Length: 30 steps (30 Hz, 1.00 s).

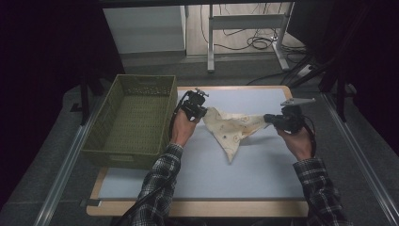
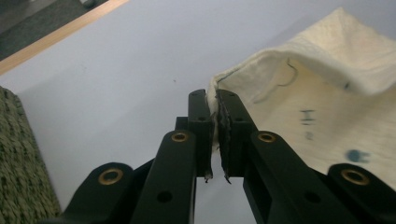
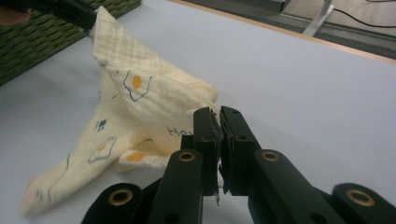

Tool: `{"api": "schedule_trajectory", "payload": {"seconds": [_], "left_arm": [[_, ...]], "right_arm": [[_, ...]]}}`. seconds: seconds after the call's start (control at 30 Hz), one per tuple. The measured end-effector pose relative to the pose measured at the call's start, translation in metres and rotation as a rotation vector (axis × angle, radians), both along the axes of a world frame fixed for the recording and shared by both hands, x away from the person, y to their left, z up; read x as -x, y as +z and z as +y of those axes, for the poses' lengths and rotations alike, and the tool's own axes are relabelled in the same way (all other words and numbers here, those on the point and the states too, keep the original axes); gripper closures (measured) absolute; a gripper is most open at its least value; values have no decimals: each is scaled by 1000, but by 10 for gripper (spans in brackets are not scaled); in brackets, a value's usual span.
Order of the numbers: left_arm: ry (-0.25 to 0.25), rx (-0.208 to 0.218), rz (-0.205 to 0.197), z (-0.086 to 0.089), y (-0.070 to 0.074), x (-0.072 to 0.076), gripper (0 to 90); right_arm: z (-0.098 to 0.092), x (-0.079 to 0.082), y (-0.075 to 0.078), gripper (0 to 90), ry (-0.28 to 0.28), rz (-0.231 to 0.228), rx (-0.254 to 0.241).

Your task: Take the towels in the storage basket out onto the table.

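Hanging between two pinched corners, the cloth [image 1: 233, 127] sits over the middle of the worktop [image 1: 263, 174], its top edge pulled nearly taut from one gripper to the other. That stretched edge is its long axis, running across the worktop from left to right as the high view has it, while the loose remainder sags into a point that trails toward the person and rests on the surface. The left gripper [image 1: 201, 113] has its jaws pressed together on one corner, a thin fold of fabric visible between the pads in the left gripper view. The right gripper [image 1: 267, 118] pinches the opposite corner the same way. Holding two corners apart like this looks meant to spread the cloth flat, perhaps for folding. A green basket [image 1: 96, 146] stands just left of the left hand, empty, a likely destination.
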<state>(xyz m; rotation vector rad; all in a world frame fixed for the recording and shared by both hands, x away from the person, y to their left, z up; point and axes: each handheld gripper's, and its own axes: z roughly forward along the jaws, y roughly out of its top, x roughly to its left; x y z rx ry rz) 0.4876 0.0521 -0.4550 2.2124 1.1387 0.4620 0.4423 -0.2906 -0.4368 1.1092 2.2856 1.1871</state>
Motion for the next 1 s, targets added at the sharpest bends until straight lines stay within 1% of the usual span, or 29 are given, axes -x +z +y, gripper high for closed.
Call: {"api": "schedule_trajectory", "payload": {"seconds": [0.03, 0.07, 0.1, 0.13, 0.17, 0.2, 0.23, 0.27, 0.3, 0.33, 0.37, 0.4, 0.43, 0.47, 0.5, 0.53, 0.57, 0.63, 0.67, 0.7, 0.73, 0.77, 0.8, 0.83, 0.87, 0.9, 0.97, 1.0], "left_arm": [[0, 0, 0, 0, 0, 0, 845], [21, -37, -2, -2, -5, -8, 844], [21, -37, -2, -2, -5, -8, 841], [40, -49, 22, -2, -15, -15, 822], [47, -38, 38, -2, -22, -18, 789], [56, -33, 50, -3, -28, -19, 722], [56, -33, 50, -3, -28, -19, 658], [56, -42, 53, -4, -38, -17, 601], [56, -42, 53, -4, -38, -17, 530], [56, -33, 39, -4, -39, -11, 470], [56, -33, 39, -4, -39, -11, 455], [50, -2, 18, -4, -35, -3, 422], [50, -2, 18, -4, -35, -3, 397], [35, 14, 12, -4, -32, 2, 397], [21, 22, 6, -5, -30, 6, 397], [-21, 45, 0, -7, -25, 17, 393], [-21, 45, 0, -7, -25, 17, 399], [-78, 68, -1, -11, -22, 29, 403], [-121, 95, 8, -16, -23, 40, 409], [-121, 95, 8, -16, -23, 40, 410], [-152, 116, 12, -18, -24, 47, 410], [-166, 135, 18, -19, -25, 50, 414], [-205, 178, 38, -22, -28, 58, 417], [-205, 178, 38, -22, -28, 58, 419], [-238, 200, 57, -27, -32, 65, 422], [-238, 200, 57, -27, -32, 65, 422], [-262, 195, 60, -33, -37, 70, 422], [-276, 202, 67, -36, -39, 73, 422]], "right_arm": [[0, 0, 0, 855, 0, 0, 0], [-3, -9, 1, 854, -25, 4, 12], [-3, -9, 1, 854, -25, 4, 12], [-7, -20, -3, 852, -59, 21, 30], [-9, -24, -7, 848, -70, 33, 29], [-11, -29, -12, 840, -82, 56, 23], [-13, -32, -18, 822, -92, 80, 18], [-15, -34, -23, 802, -103, 93, 18], [-15, -34, -23, 802, -103, 93, 18], [-18, -34, -31, 747, -109, 103, 9], [-18, -34, -31, 747, -109, 103, 9], [-22, -31, -35, 712, -111, 102, -1], [-22, -31, -35, 712, -111, 102, -1], [-26, -26, -36, 700, -105, 106, -16], [-26, -26, -36, 700, -105, 106, -16], [-29, -22, -35, 695, -96, 107, -36], [-29, -22, -35, 695, -96, 107, -36], [-29, -16, -36, 695, -77, 114, -57], [-27, -8, -36, 698, -50, 113, -65], [-27, -8, -36, 698, -50, 113, -65], [-25, -5, -37, 699, -31, 115, -64], [-22, 0, -38, 699, -10, 117, -59], [-16, 6, -39, 700, 13, 116, -57], [-16, 6, -39, 700, 13, 116, -57], [-9, 11, -41, 700, 44, 122, -55], [-9, 11, -41, 700, 44, 122, -55], [0, 16, -44, 700, 74, 120, -43], [4, 18, -45, 700, 91, 119, -40]]}}
